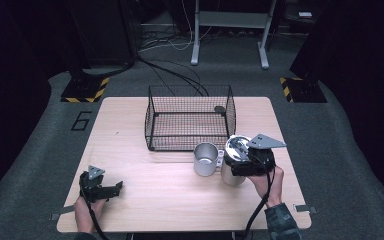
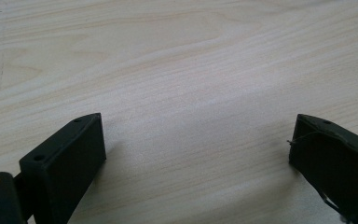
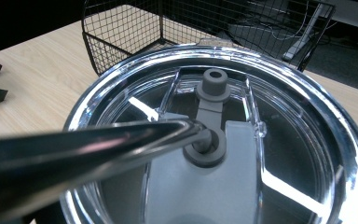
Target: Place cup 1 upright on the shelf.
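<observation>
High view: lidded tumbler (image 1: 231, 178) just before wire basket (image 1: 190, 148), right front corner, beside steel mug (image 1: 205, 159). Metal straw (image 3: 98, 140) entering lid (image 3: 289, 154) under right gripper (image 1: 238, 151), grip impossible to tell; left gripper (image 1: 117, 187) spread, idle, well left of basket. Next, likely: pushing straw straight down.

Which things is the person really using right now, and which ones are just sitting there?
In use:
- right gripper, over the tumbler
- tumbler with clear lid
- metal straw, poked into the lid's hole

Just sitting there:
- steel mug
- wire basket
- left gripper, open on the table
</observation>
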A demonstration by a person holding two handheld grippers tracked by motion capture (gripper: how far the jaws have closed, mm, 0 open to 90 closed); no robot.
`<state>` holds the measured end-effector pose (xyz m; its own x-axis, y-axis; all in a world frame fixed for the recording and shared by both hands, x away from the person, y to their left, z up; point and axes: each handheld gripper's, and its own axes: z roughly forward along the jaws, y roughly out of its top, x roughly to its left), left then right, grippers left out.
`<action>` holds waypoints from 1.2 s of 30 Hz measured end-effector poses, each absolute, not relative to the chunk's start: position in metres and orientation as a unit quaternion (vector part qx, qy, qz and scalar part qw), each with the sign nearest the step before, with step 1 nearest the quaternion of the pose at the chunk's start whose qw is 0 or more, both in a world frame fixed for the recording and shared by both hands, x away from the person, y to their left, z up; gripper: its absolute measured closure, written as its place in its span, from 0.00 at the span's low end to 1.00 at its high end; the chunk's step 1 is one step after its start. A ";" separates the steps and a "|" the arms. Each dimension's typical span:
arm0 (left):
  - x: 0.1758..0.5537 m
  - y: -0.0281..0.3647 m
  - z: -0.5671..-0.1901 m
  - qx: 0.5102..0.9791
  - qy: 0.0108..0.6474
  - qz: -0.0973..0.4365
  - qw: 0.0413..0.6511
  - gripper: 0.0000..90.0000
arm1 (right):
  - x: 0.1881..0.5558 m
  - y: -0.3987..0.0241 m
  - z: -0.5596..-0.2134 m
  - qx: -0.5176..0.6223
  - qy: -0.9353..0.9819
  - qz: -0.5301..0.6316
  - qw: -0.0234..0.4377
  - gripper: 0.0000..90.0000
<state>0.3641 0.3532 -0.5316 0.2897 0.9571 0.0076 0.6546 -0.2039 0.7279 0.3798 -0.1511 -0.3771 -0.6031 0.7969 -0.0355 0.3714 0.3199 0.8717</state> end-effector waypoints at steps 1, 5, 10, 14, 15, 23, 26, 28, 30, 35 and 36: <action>0.364 0.353 -0.532 0.738 0.546 0.239 0.316 0.04 | 0.380 -0.151 -0.376 0.376 0.776 0.445 0.241 0.04; 0.364 0.353 -0.532 0.738 0.546 0.239 0.316 0.04 | 0.381 -0.151 -0.372 0.374 0.776 0.446 0.243 0.04; 0.364 0.353 -0.532 0.738 0.546 0.239 0.317 0.04 | 0.383 -0.150 -0.366 0.371 0.778 0.445 0.245 0.04; 0.364 0.353 -0.532 0.738 0.546 0.239 0.317 0.04 | 0.385 -0.150 -0.361 0.372 0.774 0.449 0.248 0.04; 0.364 0.353 -0.531 0.738 0.546 0.239 0.317 0.04 | 0.385 -0.150 -0.359 0.369 0.775 0.449 0.247 0.04; 0.364 0.353 -0.531 0.738 0.546 0.239 0.317 0.04 | 0.390 -0.149 -0.348 0.364 0.774 0.452 0.252 0.04; 0.364 0.353 -0.532 0.737 0.546 0.241 0.318 0.05 | 0.392 -0.148 -0.345 0.364 0.774 0.453 0.252 0.04; 0.364 0.353 -0.532 0.737 0.546 0.241 0.318 0.05 | 0.394 -0.147 -0.344 0.362 0.775 0.452 0.252 0.04; 0.364 0.353 -0.532 0.737 0.546 0.241 0.318 0.05 | 0.395 -0.146 -0.342 0.360 0.777 0.451 0.250 0.04; 0.364 0.352 -0.532 0.736 0.547 0.241 0.318 0.05 | 0.402 -0.142 -0.336 0.355 0.779 0.452 0.252 0.04; 0.364 0.352 -0.532 0.736 0.546 0.241 0.318 0.05 | 0.403 -0.141 -0.335 0.354 0.779 0.451 0.252 0.04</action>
<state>0.3639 0.3525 -0.5318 0.2863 0.9581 0.0078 0.6511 -0.2005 0.7321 0.4034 -0.1414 -0.3346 -0.6215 0.7800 -0.0736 0.3253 0.3424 0.8815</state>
